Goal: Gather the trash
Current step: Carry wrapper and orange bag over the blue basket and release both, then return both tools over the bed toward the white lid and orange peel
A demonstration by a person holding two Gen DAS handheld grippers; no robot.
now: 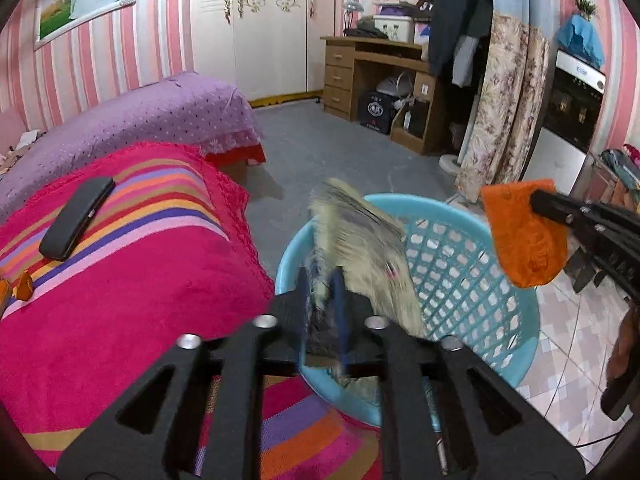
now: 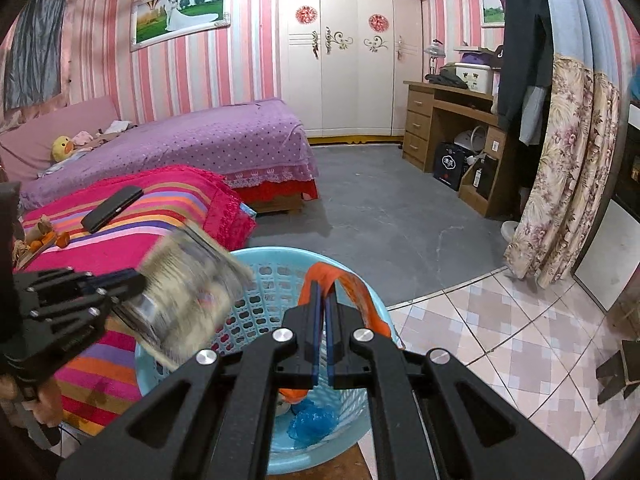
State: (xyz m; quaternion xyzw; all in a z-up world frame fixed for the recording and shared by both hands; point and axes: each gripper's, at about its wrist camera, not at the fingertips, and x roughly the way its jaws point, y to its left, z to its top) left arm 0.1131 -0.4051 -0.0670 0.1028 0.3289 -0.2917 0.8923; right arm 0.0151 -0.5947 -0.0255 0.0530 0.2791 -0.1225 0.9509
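L gripper (image 1: pixel 326 300) has a blurred pale wrapper (image 1: pixel 360 240) between its 2 fingers, over the near-left rim of the blue basket (image 1: pixel 472 280) — whether gripped or loose, can't tell. R gripper (image 2: pixel 325 304), clenched on orange peel (image 2: pixel 352 292), sits over the basket centre — drop is straight down.

1. Pink-striped walls (image 2: pixel 192 80) carry a framed picture (image 2: pixel 180 12) at eleven o'clock.
2. White wardrobe (image 2: pixel 344 60) stands at twelve.
3. Purple bed (image 2: pixel 224 140) sits left; wooden desk (image 2: pixel 452 120) at two.
4. Grey floor (image 2: pixel 380 208) meets tiles (image 2: pixel 500 328).
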